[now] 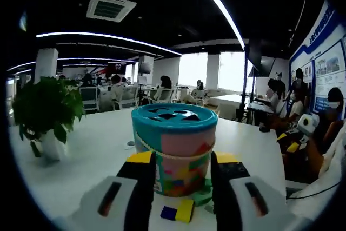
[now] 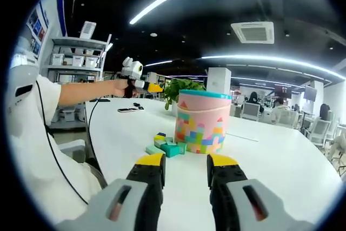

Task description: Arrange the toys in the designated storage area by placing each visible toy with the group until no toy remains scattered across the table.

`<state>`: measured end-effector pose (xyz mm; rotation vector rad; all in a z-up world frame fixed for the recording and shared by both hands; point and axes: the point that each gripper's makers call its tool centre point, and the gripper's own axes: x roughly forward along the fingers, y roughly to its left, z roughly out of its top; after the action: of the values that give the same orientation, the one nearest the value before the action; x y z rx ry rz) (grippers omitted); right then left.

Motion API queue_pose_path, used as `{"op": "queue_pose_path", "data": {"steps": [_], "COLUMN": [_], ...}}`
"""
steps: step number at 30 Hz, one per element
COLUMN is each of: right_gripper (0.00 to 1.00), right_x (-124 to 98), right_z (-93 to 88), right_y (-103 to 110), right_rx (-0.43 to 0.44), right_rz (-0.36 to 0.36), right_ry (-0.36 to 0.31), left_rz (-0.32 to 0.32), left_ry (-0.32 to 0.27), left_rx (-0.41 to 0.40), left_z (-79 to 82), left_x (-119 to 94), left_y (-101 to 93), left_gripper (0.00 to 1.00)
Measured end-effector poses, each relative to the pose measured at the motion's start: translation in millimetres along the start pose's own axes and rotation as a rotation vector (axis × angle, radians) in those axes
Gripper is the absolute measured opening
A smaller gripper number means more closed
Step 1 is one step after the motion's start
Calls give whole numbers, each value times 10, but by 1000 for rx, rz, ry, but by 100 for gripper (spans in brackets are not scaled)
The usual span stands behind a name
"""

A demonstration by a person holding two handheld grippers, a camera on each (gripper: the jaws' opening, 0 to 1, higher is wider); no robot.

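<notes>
Counter (image 2: 281, 160) surface was white and carried all task items. The toy bucket (image 2: 201, 121), pink-walled with a teal shape-sorter lid (image 1: 174, 116), stood upright near the middle. Loose toy blocks (image 2: 166, 145) lay grouped against its base, touching or just beside the wall. A potted plant (image 1: 46, 109) stood well apart.

Risk assessment: the blocks were small and closely packed, so a jaw closing on one would likely nudge its neighbours or push the bucket out of place.

The left hand-held gripper (image 1: 183, 172) was raised facing the bucket, jaws apart, holding nothing. The right hand-held gripper (image 2: 185, 167) pointed toward the blocks from short of them, jaws moderately apart and empty.
</notes>
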<state>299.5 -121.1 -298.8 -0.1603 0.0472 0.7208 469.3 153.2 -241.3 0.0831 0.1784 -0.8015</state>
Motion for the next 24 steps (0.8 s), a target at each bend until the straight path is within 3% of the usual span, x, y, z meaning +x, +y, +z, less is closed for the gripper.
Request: {"op": "queue_pose_path", "data": {"steps": [3,5,24], "right_gripper": [31,31,30], "right_x": [11,19,37], "right_z": [-7,-12,-26], "right_y": [13,36,55], "right_rx": [0,-5,-15], "right_rz": [3,11,18], "right_ry": [3,6,13], "left_rz": [14,73,104], "left_ry": [6,34,145], "left_rx": [-8,52,33], "left_z": [-90,-207,-914], "left_x": [4,3,-79], "left_y": [7,100,283], "left_gripper": [34,34,31]}}
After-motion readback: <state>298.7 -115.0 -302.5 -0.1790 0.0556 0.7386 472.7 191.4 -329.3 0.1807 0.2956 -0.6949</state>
